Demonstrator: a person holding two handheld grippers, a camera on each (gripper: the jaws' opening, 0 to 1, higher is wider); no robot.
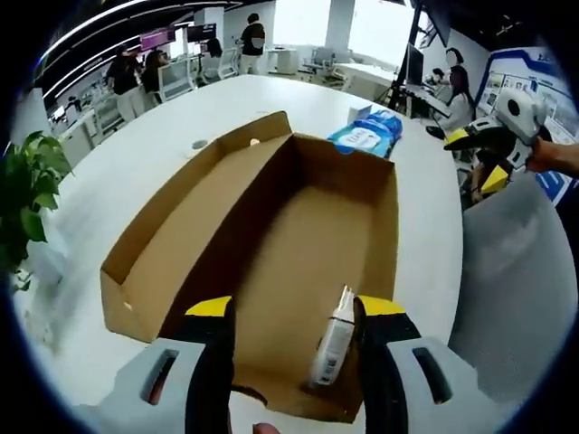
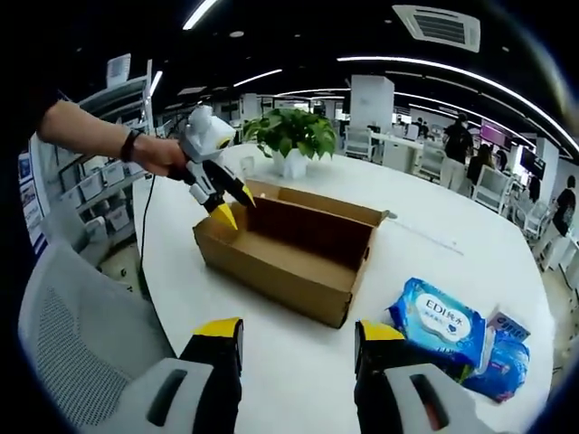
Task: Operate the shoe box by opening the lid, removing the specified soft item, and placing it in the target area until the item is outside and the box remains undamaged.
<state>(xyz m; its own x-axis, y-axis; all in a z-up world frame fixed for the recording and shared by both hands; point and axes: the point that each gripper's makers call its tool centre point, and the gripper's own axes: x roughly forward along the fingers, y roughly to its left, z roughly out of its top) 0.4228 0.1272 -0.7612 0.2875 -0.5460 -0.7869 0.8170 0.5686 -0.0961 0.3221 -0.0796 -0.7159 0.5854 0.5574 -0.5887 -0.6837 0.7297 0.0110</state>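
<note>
A cardboard shoe box [image 1: 271, 262] sits open on a round white table [image 1: 136, 172], its lid flap [image 1: 181, 208] folded out on one long side. The left gripper [image 1: 294, 316] hangs over one short end of the box, jaws parted and empty, with a small white bottle [image 1: 333, 348] lying on the box floor just inside that end, against the inner face of one jaw. The right gripper [image 2: 294, 344] waits outside the box above bare tabletop, jaws also apart and holding nothing.

With the lid already off, the reach is best made straight down into the box, clear of the cardboard walls, closing gently on the item so the box neither tears nor drags.

Counted: one box, one bottle, two blue wipe packs [image 2: 443, 330] near the table's edge, one potted plant [image 2: 289, 136], one grey mesh chair [image 2: 81, 344].
</note>
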